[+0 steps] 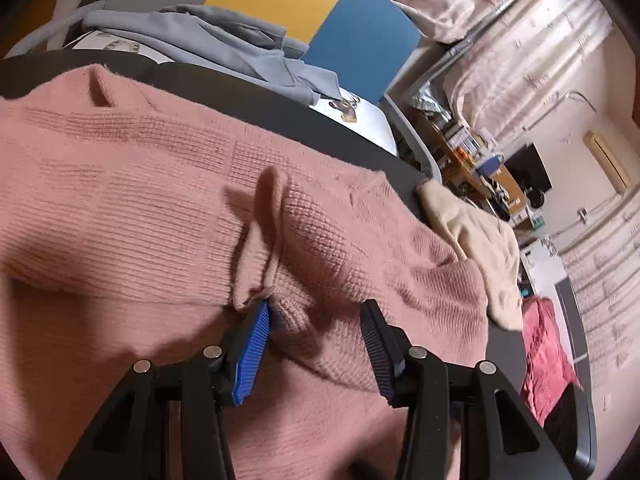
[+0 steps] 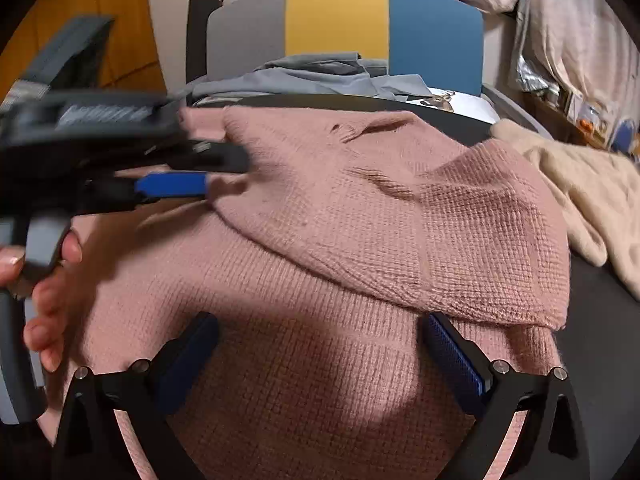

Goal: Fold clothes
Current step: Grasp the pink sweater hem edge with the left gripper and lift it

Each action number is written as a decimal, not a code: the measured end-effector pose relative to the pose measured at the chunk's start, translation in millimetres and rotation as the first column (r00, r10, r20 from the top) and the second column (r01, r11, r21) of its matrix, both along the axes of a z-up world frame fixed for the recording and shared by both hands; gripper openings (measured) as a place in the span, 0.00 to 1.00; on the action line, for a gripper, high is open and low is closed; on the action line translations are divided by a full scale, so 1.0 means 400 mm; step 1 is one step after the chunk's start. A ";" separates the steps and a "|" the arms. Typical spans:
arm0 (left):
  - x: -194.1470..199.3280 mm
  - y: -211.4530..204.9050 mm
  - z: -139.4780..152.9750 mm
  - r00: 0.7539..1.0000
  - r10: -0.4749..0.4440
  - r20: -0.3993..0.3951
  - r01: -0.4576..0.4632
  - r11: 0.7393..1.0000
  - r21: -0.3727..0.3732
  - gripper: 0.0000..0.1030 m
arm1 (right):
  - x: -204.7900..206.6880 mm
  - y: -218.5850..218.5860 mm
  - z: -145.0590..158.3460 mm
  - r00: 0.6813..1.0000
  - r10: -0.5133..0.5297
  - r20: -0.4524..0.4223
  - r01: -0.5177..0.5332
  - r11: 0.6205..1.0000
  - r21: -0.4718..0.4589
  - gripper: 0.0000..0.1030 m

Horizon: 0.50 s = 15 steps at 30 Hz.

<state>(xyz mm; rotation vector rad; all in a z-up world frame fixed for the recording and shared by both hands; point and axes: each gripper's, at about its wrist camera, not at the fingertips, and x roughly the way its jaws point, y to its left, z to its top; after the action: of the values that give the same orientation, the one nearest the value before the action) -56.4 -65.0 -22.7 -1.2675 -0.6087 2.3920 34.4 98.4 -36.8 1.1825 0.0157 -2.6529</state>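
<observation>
1. Pink knitted sweater filled most of the left wrist view, spread over a dark table with one part folded back over the rest.
2. In that view the left gripper stood with its jaws partly apart just above the knit; the left finger touched a raised fold of the sweater, and a small hump of cloth lay between the two fingers, though neither pad was pressed shut on it.
3. A cream garment lay at the right edge of the sweater, touching it, and a red cloth lay nearer, further right.
4. Far on the table a grey garment lay heaped before a chair back with yellow and blue panels.
5. In the right wrist view the sweater lay right under the camera, a folded flap of it lying across the far right part, its lower edge close to the right finger.
6. The right gripper was wide open over the knit, holding nothing.
7. The left gripper came in from the left, blurred, its tips at the edge of the folded flap; whether they pinched the cloth could not be told from here.
8. A hand held the left gripper's handle at the near left.
9. The cream garment lay to the right, the grey garment far behind.
</observation>
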 end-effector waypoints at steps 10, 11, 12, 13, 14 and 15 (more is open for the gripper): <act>0.004 0.005 0.054 0.994 -0.066 -0.089 0.073 0.995 0.072 0.04 | 0.008 0.039 0.011 0.998 -0.065 -0.009 0.063 0.993 -0.098 0.97; 0.004 0.005 0.072 0.991 -0.071 -0.115 0.080 0.994 0.077 0.04 | 0.015 0.047 0.014 0.997 -0.071 -0.011 0.069 0.990 -0.121 0.88; 0.004 0.004 0.092 0.987 -0.075 -0.142 0.087 0.993 0.079 0.04 | 0.019 0.055 0.017 0.997 -0.071 -0.008 0.069 0.988 -0.139 0.68; 0.004 0.003 0.112 0.982 -0.079 -0.169 0.094 0.992 0.080 0.04 | 0.021 0.062 0.018 0.998 -0.065 0.002 0.064 0.986 -0.151 0.57; 0.003 0.000 0.130 0.978 -0.082 -0.191 0.100 0.991 0.086 0.04 | 0.022 0.069 0.020 0.998 -0.058 0.011 0.059 0.985 -0.164 0.37; 0.002 -0.004 0.148 0.974 -0.084 -0.213 0.106 0.990 0.093 0.04 | 0.022 0.077 0.020 0.998 -0.054 0.021 0.057 0.982 -0.179 0.29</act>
<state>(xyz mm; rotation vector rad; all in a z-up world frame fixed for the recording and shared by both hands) -55.7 -66.5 36.3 -0.9652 -0.5865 2.3422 43.1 129.2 -28.7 1.1612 -0.2572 -2.6265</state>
